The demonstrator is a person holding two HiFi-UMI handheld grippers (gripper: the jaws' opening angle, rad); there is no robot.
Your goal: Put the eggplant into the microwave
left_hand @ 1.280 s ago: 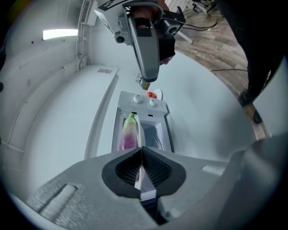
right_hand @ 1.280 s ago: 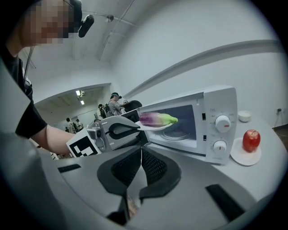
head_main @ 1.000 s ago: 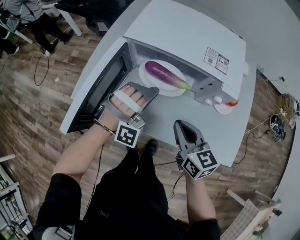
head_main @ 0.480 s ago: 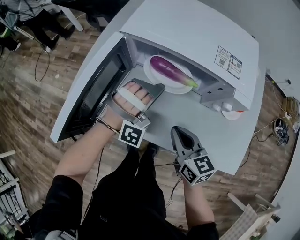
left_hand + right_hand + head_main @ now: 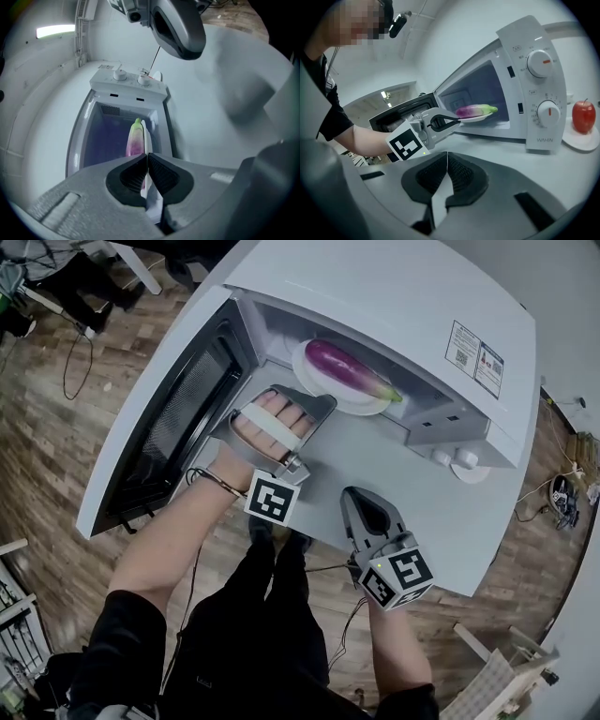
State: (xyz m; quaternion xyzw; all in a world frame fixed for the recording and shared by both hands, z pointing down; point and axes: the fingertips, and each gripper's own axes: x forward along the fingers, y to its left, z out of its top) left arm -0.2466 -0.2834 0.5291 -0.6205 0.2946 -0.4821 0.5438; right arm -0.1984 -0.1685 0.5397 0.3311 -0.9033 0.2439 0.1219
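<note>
- Eggplant [image 5: 352, 368] lies along the white plate [image 5: 361, 409], and the plate is in the open mouth of the microwave [image 5: 375, 296], near the front edge of its chamber. I cannot tell if the plate already rests on the chamber floor.
- My left tongs [image 5: 147, 161] are closed on the near rim of the plate, so I carry the eggplant without touching it.
- The door [image 5: 159, 427] stands wide open to the left, which gives room for my arm.
- My right tongs [image 5: 446, 161] are closed and empty. They hang over the near edge of the surface, out of the way.
- The surface [image 5: 375, 474] is a white table. An apple [image 5: 583, 116] sits on a saucer towards its right edge, beside the microwave.
- The floor [image 5: 56, 456] is wooden, with cables on it.
</note>
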